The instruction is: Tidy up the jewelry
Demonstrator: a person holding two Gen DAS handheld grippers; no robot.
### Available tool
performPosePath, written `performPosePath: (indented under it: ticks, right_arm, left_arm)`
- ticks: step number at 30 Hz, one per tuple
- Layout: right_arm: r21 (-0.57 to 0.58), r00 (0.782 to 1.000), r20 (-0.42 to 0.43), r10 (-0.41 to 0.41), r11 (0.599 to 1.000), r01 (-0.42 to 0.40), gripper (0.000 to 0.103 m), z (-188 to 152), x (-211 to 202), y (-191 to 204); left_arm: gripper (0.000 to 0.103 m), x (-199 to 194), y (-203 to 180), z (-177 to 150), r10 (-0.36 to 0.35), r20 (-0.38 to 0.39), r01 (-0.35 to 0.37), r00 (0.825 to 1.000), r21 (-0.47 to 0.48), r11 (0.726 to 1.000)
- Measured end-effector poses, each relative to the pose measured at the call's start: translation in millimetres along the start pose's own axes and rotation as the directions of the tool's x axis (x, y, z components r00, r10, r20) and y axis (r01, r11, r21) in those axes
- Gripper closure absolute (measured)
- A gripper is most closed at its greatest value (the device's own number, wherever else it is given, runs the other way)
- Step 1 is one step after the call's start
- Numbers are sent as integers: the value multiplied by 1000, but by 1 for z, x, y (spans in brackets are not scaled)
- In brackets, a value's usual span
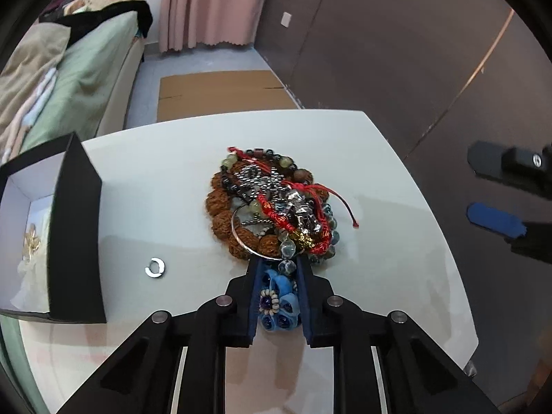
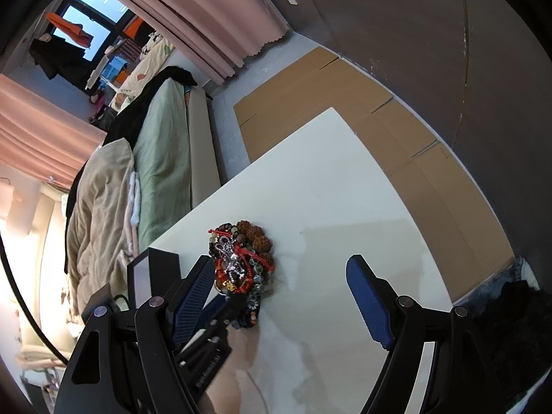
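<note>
- On the white tabletop (image 1: 396, 276) sits a tangled heap of jewelry (image 1: 272, 203): brown bead bracelet, red cord, silver chain, thin metal ring.
- At the heap's near edge, the left hand-held gripper (image 1: 277, 265) has its fingers drawn close around a blue flower piece (image 1: 277, 305); they look to be touching it, though I cannot be sure the grip is firm.
- The right hand-held gripper (image 2: 279, 300) hangs wide open beside the heap, holding nothing.
- An open black box (image 1: 77, 227) stands to the left, with something gold inside; a small silver ring (image 1: 155, 266) lies loose between box and heap.
- Risk, as I judge it: the blue piece seems caught under the thin ring and beads, so lifting could drag the whole heap or fling strands off the tabletop.
- A light pinch could also let it slip.
</note>
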State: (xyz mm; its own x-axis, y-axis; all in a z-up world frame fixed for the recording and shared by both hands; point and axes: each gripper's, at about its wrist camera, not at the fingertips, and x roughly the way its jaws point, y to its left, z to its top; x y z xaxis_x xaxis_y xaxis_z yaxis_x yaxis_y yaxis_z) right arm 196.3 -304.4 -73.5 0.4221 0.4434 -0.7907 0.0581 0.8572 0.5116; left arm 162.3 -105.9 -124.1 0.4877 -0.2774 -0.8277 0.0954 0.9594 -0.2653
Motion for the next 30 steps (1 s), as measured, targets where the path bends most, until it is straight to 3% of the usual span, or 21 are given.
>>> performPosePath:
  ticks: [6,13,14,15,16,18,22,25,30]
  right_arm:
    - [-6,1000,-5,-11,1000,11,24,-4,1,2]
    - [-36,1000,-14,-22,999,21,24,-9,5,9]
    - [-39,1000,-15,-21,999,21,24,-10,6,11]
    - [-42,1000,-17,-21,999,20,24,-11,7,12]
    - [-45,1000,-19,-21,999,20,24,-12,8,14]
    - [-53,1000,-22,-22,998,20,24,-13,11,17]
    - [-76,999,-32,-28,997,25,24,-16,17,25]
    - [-89,998,-43,-35,996,31,24,-18,22,29]
    - [-90,998,-54,-41,995,36,24,-19,28,30]
  left_arm:
    - [87,-17,9,-1,-18,37,20,999,-38,999]
    - [87,-51,21,0,-90,94,97,992,-81,992]
    - [88,-56,23,0,-101,105,110,989,-85,990]
    - [99,-60,25,1,-111,113,121,987,-88,989]
    - [103,-64,26,1,-129,122,141,984,-90,986]
    - [103,-76,31,3,-167,151,183,974,-98,978]
    - [103,-96,38,5,-167,209,189,964,-89,978]
    - [103,-94,46,7,-149,201,173,968,-109,979]
    - [101,-75,58,10,-156,106,172,982,-161,972]
